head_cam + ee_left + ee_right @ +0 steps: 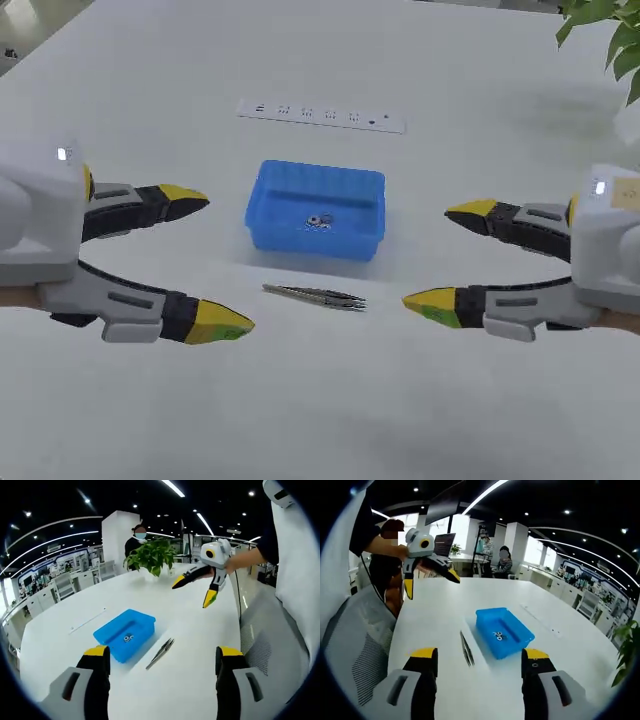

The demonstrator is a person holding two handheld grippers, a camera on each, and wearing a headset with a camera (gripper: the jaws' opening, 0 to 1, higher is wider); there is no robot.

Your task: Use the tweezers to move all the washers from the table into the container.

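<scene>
Both grippers' jaws stand wide apart, holding nothing: the left gripper (225, 262) and the right gripper (427, 255) hover either side of the blue container (310, 242) at mid-table (320, 420). The washers (320, 221) I can make out all lie inside it. The tweezers (315, 295) rest just beside its near-edge side. The moving looks finished; the next move calls only for checking for strays.

Your left gripper (225, 262) and right gripper (428, 255): white housings, each with a small lit lamp, and grey-and-black jaws tipped in yellow. A dark sleeve (269, 542) is on your right arm.
</scene>
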